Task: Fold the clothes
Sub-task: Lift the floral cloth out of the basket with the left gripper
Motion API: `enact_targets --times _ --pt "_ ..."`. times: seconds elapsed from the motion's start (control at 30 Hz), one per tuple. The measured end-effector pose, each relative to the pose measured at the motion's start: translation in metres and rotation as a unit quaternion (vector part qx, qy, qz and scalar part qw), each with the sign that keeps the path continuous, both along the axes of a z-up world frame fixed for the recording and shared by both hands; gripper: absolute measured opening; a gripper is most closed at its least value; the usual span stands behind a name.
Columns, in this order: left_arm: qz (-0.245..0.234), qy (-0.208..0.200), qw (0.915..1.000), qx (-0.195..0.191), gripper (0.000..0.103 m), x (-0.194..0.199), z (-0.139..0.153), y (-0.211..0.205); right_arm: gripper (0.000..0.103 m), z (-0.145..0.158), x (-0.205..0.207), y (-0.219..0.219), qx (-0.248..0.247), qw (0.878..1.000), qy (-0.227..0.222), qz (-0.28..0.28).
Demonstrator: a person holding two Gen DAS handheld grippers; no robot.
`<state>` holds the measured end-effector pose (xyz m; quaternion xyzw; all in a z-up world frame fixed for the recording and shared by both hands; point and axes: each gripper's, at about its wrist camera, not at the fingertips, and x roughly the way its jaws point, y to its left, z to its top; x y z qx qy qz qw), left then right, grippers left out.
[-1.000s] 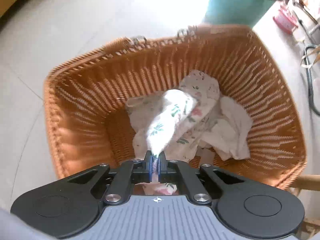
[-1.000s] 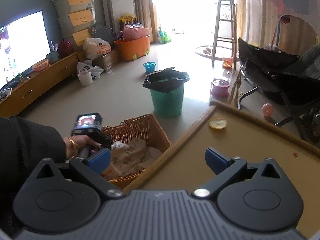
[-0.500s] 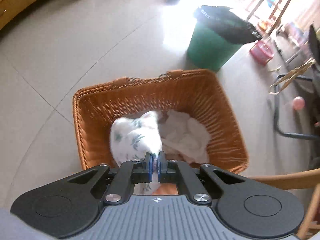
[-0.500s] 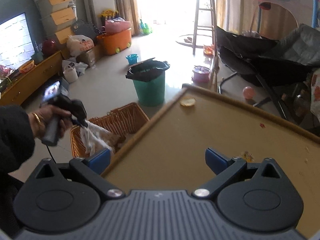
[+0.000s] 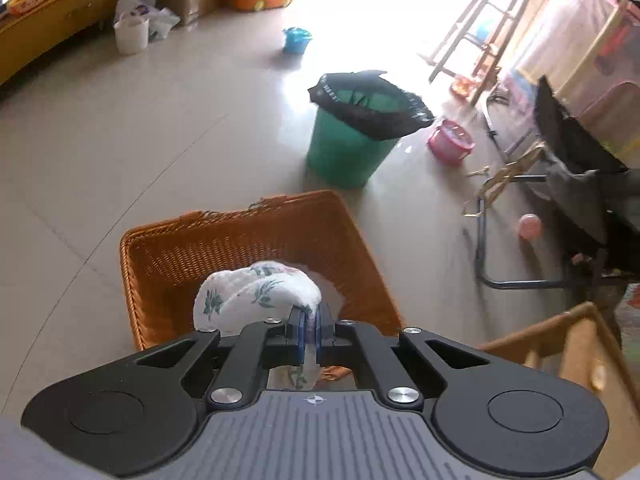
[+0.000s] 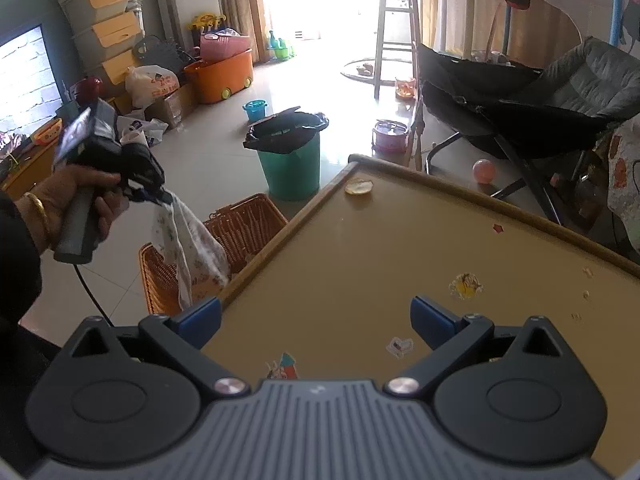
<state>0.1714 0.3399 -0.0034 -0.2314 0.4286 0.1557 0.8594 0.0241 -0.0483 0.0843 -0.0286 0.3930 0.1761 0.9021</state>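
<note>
You've got thin floral cloth [image 6: 188, 240], soft and crinkly, over a woven wicker basket [image 5: 248, 232], rough. Table [image 6: 400, 240] looks like matt wood w/ raised rim. Floor tiles [image 5: 140, 140] glossy, reflecting light. Bin [image 5: 344, 152] smooth plastic, shiny black liner. Gripper [image 6: 316, 316] bodies matt black plastic, metal screws.

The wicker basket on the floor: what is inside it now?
Inside the wicker basket, a patch of white cloth shows. The floral garment, hanging from the left tool, hides the rest of the bottom.

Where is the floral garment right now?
Right wrist view, left side: the floral garment hangs from the left tongs, above the wicker basket beside the table.
</note>
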Motion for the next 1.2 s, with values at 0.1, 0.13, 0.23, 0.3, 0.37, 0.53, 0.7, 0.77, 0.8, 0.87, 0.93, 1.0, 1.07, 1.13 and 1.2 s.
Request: enact_targets --times 0.1,0.13,0.23,0.3,0.37,0.53,0.7,0.77,0.8,0.87,0.93,1.0,1.07,1.13,1.2 --pt "-0.008 -0.007 0.9999 -0.002 0.004 -0.013 0.016 -0.012 0.102 0.0 -0.005 -0.004 -0.006 1.0 0.005 0.001" --pt "-0.011 -0.007 0.9999 -0.004 0.004 -0.017 0.021 -0.015 0.102 0.001 -0.007 -0.005 -0.007 1.0 0.006 0.002" --pt "-0.02 -0.009 0.9997 -0.009 0.004 -0.03 0.034 -0.025 0.102 0.003 -0.013 -0.01 -0.008 1.0 0.01 0.001" --pt "-0.027 -0.012 0.9995 -0.007 0.004 -0.04 0.046 -0.031 0.102 0.006 -0.016 -0.013 -0.006 1.0 0.011 0.0" --pt "-0.036 -0.014 0.9993 -0.002 0.004 -0.049 0.059 -0.037 0.102 0.009 -0.019 -0.015 -0.009 1.0 0.006 0.001" --pt "-0.067 -0.02 0.9972 0.026 0.004 -0.067 0.101 -0.055 0.102 0.014 -0.025 -0.021 -0.008 1.0 0.006 -0.001" --pt "-0.084 -0.029 0.9953 0.038 0.004 -0.089 0.143 -0.072 0.102 0.017 -0.029 -0.032 0.006 1.0 0.015 -0.014" --pt "-0.088 -0.037 0.9946 0.041 0.004 -0.097 0.159 -0.078 0.102 0.02 -0.03 -0.038 0.007 1.0 0.014 -0.021" --pt "-0.09 -0.042 0.9942 0.043 0.004 -0.101 0.168 -0.082 0.102 0.022 -0.031 -0.041 0.01 1.0 0.014 -0.025" --pt "-0.095 -0.05 0.993 0.048 0.004 -0.111 0.184 -0.091 0.102 0.026 -0.033 -0.048 0.018 0.999 0.012 -0.034" --pt "-0.102 -0.059 0.9916 0.053 0.004 -0.122 0.2 -0.101 0.102 0.027 -0.034 -0.053 0.022 0.999 0.012 -0.04" --pt "-0.11 -0.066 0.9901 0.056 0.004 -0.134 0.213 -0.111 0.102 0.03 -0.038 -0.058 0.023 0.999 0.008 -0.041" --pt "-0.116 -0.069 0.9888 0.063 0.004 -0.145 0.223 -0.121 0.102 0.03 -0.041 -0.061 0.019 0.999 0.007 -0.041" --pt "-0.125 -0.069 0.9878 0.063 0.004 -0.155 0.23 -0.131 0.102 0.031 -0.044 -0.063 0.014 0.999 0.007 -0.044" --pt "-0.132 -0.071 0.9871 0.058 0.004 -0.167 0.236 -0.139 0.102 0.032 -0.046 -0.065 0.015 0.999 0.009 -0.049"
